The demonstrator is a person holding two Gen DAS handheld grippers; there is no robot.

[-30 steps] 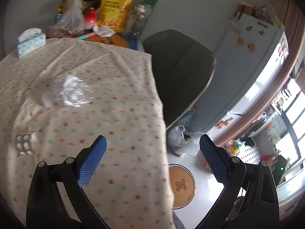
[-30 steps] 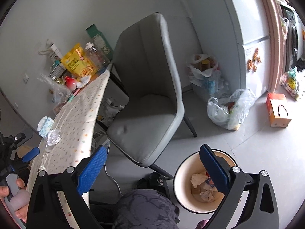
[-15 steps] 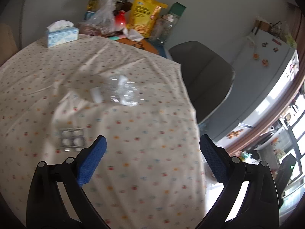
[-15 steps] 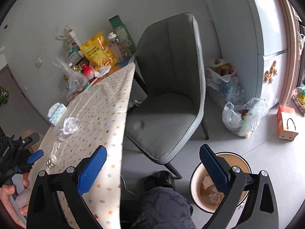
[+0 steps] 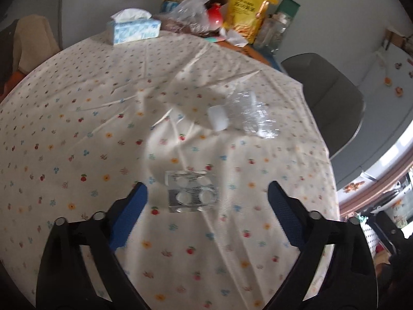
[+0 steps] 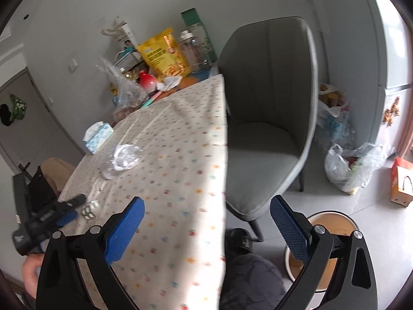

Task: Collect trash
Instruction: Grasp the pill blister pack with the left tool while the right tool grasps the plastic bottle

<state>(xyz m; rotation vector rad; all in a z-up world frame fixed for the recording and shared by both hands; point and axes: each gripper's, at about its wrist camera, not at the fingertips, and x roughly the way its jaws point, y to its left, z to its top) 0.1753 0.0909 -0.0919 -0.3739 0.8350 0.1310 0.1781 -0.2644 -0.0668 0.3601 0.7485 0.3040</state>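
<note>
Just ahead of the left gripper (image 5: 206,199), between its parted, empty, just-narrowing jaws, lies the blister pack (image 5: 191,191), lined up for pickup; right gripper (image 6: 206,217) hangs apart, empty, beside the bin (image 6: 333,219).

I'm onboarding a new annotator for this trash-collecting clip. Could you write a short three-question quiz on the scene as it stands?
1. True or false: the left hand-held gripper is clamped on the blister pack.
2. Which lies farther from that gripper: A) the crushed clear bottle, B) the blister pack?
3. Fill in: the bin stands on the ____, near the grey chair.

Key: 1 false, the jaws stand open, having just been closing, with the pack lying ahead between the pads, untouched; 2 A; 3 floor.
</note>
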